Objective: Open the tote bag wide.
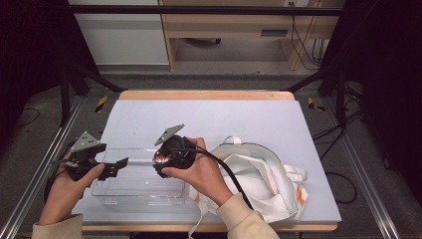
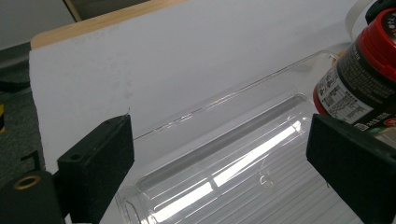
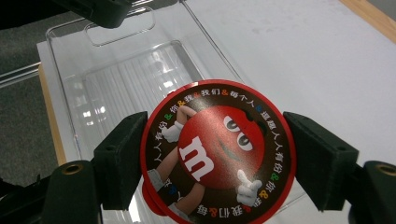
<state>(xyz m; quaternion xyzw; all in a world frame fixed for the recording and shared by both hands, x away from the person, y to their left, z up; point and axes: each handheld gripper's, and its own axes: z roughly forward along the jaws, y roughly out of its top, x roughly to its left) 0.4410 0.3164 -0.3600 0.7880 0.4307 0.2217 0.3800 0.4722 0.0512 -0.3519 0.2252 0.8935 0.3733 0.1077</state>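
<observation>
A round, red-capped candy tub (image 3: 217, 151), its glossy lid printed with a white "m" and a ring of Chinese characters, sits clamped in the right gripper (image 3: 217, 154) over a ribbed clear plastic bin (image 1: 137, 186). At nine o'clock, the left gripper (image 2: 219, 154) gapes empty at the bin's rim. The left gripper view shows the tub's side label.

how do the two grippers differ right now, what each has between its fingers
The right gripper is shut on a red-lidded candy tub, its fingers pressing the round lid's sides; the left gripper is open, with nothing gripped. The right gripper holds the tub over the clear plastic bin; the left gripper's fingers stand spread at the bin's left end. Both have black fingers and point at the bin.
</observation>
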